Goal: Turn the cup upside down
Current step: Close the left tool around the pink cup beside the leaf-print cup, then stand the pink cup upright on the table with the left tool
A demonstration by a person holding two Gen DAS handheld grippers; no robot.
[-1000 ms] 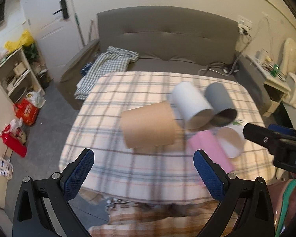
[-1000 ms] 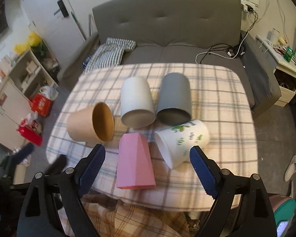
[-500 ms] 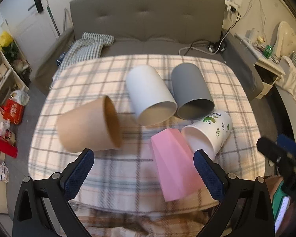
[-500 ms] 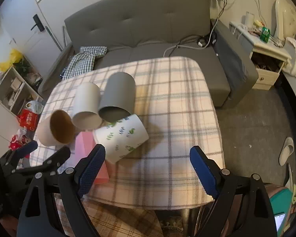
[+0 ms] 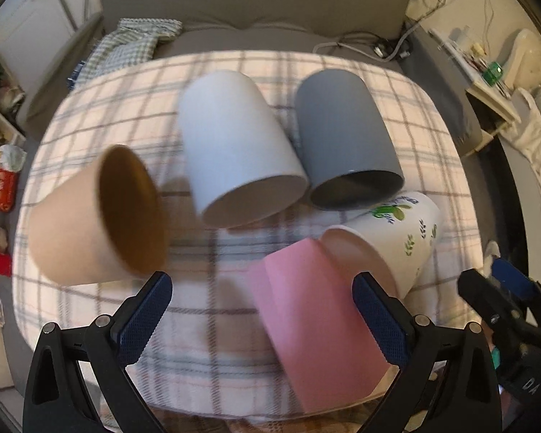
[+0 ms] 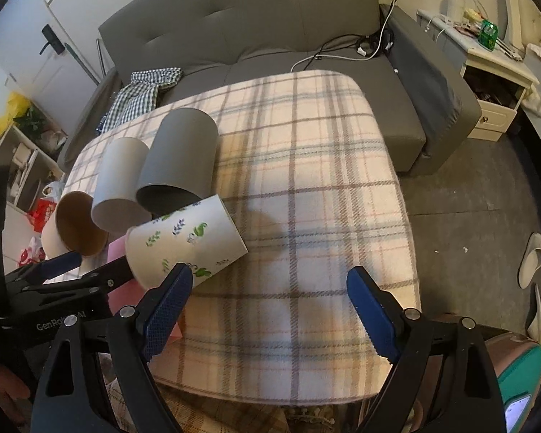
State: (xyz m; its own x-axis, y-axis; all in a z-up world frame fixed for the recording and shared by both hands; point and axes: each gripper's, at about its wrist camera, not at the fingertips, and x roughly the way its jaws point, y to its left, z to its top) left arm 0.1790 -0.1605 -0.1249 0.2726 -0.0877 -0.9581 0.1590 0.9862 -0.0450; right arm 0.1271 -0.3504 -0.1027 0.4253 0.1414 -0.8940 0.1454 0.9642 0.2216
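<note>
Pink cup [image 5: 317, 321] lies between left gripper's [image 5: 267, 310] spread fingers (table edge near).

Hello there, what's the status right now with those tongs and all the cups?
Left tongs open, right tongs open, both empty. Five cups on their sides; pink faceted cup nearest left tongs. Leaf-print white cup touches it.

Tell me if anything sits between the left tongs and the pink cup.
Nothing visible does. The left tongs are open, and the pink cup, lying on its side on the plaid cloth, already reaches between the fingers. The leaf-print cup presses against its far end, behind it, not in the way.
</note>
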